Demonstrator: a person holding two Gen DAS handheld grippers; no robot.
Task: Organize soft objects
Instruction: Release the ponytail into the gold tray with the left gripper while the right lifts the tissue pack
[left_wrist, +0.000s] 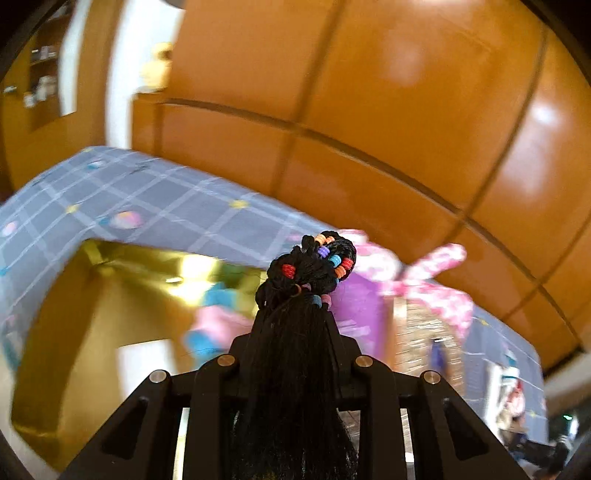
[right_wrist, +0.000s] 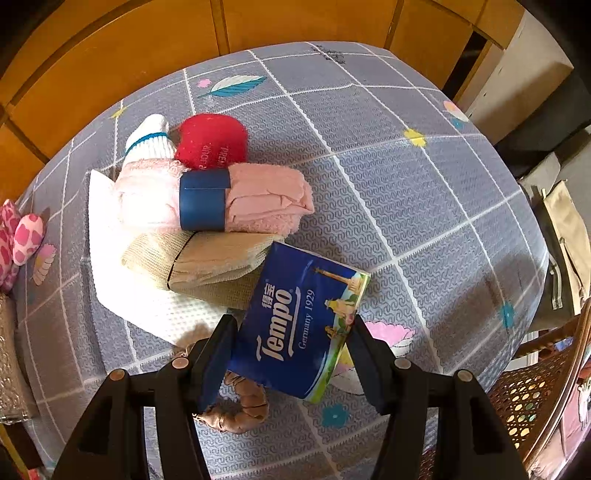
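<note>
Left gripper (left_wrist: 295, 317): fingers pinch a black hairpiece (left_wrist: 299, 354), its loose strands trailing back toward the camera and its beaded, braided end (left_wrist: 314, 264) projecting past the fingertips. Beyond it, to the left, an open gold-lined box (left_wrist: 110, 302) sits on the surface (left_wrist: 147, 199), which carries a grey checked cloth. Blurred pink and blue soft items (left_wrist: 214, 321) lie inside the box. To the right of the box stands a pink patterned plush toy (left_wrist: 436, 288); the frame is too smeared to tell whether it touches the box. Farthest back, orange wooden panels (left_wrist: 369, 110).

Right gripper (right_wrist: 291, 354): fingers held moderately apart, clamping a blue Tempo tissue pack (right_wrist: 295, 332) by its two sides, tilted and raised above the surface (right_wrist: 424, 203). Under the near left finger lies a brown braided ring (right_wrist: 240, 413). Just beyond the pack, a stack: a beige folded cloth (right_wrist: 207, 269) on a white cloth (right_wrist: 107, 266), and on top a pink rolled towel (right_wrist: 258, 199) with a blue band (right_wrist: 203, 201). Behind the towel, touching it, a red plush item (right_wrist: 212, 142) and a white sock (right_wrist: 147, 138) with a blue stripe. The far right surface area bears only the cloth.
</note>
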